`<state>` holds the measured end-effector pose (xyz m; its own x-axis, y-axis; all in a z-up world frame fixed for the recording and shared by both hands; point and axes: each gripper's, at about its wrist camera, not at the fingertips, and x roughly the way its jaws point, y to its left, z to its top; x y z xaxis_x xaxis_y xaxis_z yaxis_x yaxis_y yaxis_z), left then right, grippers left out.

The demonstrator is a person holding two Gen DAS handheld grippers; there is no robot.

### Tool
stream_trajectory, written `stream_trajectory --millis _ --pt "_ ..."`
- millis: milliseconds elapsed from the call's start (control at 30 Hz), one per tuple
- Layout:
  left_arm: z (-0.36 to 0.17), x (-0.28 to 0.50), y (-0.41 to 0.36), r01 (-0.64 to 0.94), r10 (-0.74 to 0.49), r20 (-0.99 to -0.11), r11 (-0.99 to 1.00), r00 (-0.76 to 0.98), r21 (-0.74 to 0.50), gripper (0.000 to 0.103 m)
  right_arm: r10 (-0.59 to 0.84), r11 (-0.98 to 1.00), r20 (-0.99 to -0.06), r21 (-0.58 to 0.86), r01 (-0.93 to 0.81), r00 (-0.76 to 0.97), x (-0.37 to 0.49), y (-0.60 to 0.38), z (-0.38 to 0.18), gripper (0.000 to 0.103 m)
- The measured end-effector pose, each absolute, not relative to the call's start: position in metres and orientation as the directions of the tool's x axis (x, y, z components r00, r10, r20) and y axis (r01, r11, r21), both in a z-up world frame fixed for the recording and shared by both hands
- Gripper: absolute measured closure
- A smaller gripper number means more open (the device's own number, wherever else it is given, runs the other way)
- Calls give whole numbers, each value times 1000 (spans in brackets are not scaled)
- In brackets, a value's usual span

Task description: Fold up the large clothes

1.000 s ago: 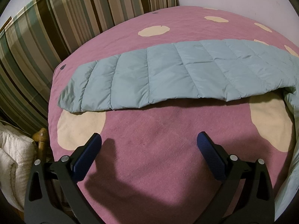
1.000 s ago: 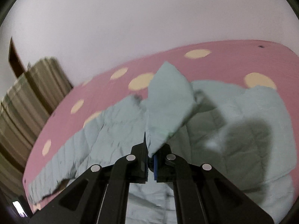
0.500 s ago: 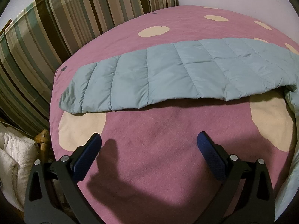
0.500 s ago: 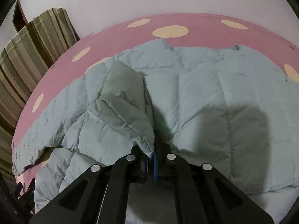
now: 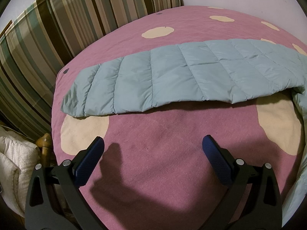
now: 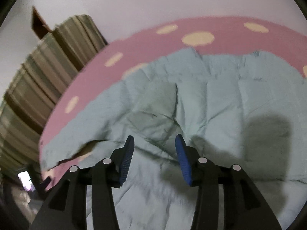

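A pale blue quilted down jacket lies on a pink bed cover with cream dots. In the left wrist view one long sleeve (image 5: 172,76) stretches flat across the bed. My left gripper (image 5: 153,149) is open and empty, hovering over the bare cover in front of the sleeve. In the right wrist view the jacket's body (image 6: 211,99) lies rumpled, with a flap folded over its middle. My right gripper (image 6: 154,143) is open and empty just above the jacket.
A striped headboard cushion (image 5: 48,38) stands at the left edge of the bed cover (image 5: 172,163). White bedding (image 5: 13,163) and a wooden post (image 5: 45,140) sit beside the bed's left corner. A plain wall (image 6: 153,3) is behind.
My right gripper has opened and let go of the jacket flap, which now lies folded on the jacket's body. The left gripper has barely moved.
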<state>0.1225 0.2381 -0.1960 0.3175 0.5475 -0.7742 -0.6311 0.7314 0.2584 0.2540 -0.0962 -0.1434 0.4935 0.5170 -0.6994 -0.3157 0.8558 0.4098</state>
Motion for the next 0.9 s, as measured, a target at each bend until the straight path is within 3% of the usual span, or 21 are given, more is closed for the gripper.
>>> stream_trajectory --millis 100,267,300,433,667,900 --pt "-196 122 239 -631 547 -774 731 317 258 2 498 866 -650 401 -298 574 237 -134 -119 58" --pt "-195 122 238 -631 549 -774 731 317 260 2 326 923 -655 375 -81 682 236 -246 -115 87" --pt "-195 122 238 -631 549 -774 731 317 260 2 294 920 -664 391 -16 687 238 -272 -120 88" --pt "-195 122 238 -629 555 -771 729 313 269 2 187 909 -712 387 155 677 243 -336 -147 89" --pt "-196 125 234 -623 576 -760 723 302 300 2 196 923 -796 346 166 573 258 -333 -205 91" --pt "-196 126 233 -622 577 -759 722 300 304 2 189 926 -754 351 143 629 262 -340 -171 91"
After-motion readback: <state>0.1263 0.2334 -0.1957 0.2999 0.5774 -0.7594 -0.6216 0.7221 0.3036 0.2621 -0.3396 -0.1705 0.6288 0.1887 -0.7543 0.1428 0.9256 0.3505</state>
